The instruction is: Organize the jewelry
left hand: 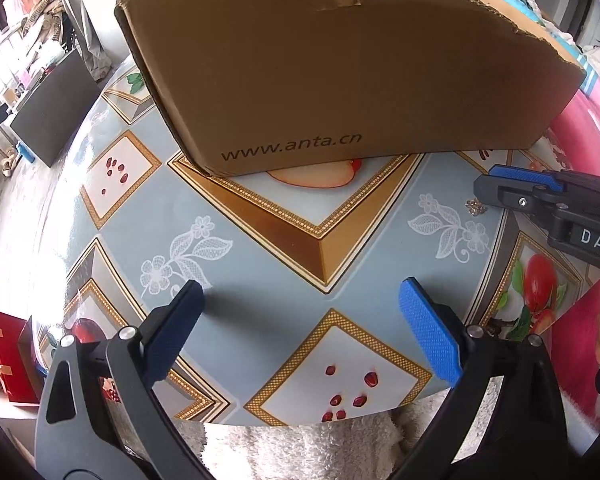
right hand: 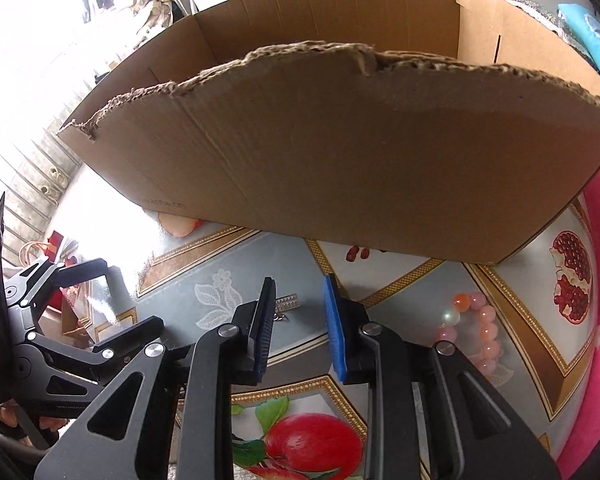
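A: Right hand-held gripper (right hand: 298, 320) over the bench (right hand: 244, 264), pitched steeply down, jaws narrowed to a slim gap with nothing between the pads. I see a small silvery jewelry piece (right hand: 287, 303) lying flat just beyond the fingertips, partly hidden behind the left pad. Clasp or short bracelet, I can't tell.

B: And the left hand-held gripper (left hand: 302, 320)?

A: Wide open, empty, hanging over bare tablecloth near the bench's near edge. Its view catches the same silvery piece (left hand: 475, 207) under the right tool's tips.

B: Other jewelry?

A: Pink and orange bead bracelet (right hand: 474, 330) to the right of my right tool, coiled on the cloth. Cardboard box (right hand: 340, 152) stands at the far side, open on top, torn near wall; I judge that's where pieces go.

B: How would you take the silver one?

A: It's thin and flat, so I'd open a touch, straddle it across its narrow width, set the pads down to the cloth before closing. Closing high would skate it away. Then lift clear over the torn wall, not through it.
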Available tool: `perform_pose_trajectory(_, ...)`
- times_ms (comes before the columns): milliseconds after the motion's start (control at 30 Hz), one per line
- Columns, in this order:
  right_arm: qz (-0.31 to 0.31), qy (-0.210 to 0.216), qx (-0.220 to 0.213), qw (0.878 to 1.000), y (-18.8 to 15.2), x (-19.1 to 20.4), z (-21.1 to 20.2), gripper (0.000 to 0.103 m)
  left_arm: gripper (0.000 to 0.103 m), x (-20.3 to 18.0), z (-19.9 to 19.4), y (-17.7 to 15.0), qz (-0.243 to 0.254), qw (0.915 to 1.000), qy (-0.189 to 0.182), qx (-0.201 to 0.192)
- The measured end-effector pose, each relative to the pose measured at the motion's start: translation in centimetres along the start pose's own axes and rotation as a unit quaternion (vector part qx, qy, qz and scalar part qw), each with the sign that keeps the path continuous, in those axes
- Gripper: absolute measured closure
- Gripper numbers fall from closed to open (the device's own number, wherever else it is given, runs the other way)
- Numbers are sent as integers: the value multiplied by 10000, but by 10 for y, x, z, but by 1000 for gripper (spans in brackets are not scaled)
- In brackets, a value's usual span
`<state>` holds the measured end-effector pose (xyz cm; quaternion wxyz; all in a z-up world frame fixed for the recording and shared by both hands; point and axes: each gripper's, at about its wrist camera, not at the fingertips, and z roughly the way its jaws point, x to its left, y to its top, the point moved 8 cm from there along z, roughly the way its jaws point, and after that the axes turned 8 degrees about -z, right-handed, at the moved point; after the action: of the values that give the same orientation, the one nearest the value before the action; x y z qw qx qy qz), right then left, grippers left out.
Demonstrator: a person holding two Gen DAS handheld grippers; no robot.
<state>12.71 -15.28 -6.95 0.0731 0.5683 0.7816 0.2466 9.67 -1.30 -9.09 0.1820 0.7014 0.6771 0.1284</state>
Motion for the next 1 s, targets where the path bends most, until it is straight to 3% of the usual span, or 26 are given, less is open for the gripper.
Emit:
perform_pose_trajectory(700,484,1184,135,9917,-5,32,12,79,8,0,0,0,1,10000,0,-5)
perform_pose_trajectory(1000,834,1088,-96,9905,2,6,-9,79,8,0,0,0,-2,10000,1,-7)
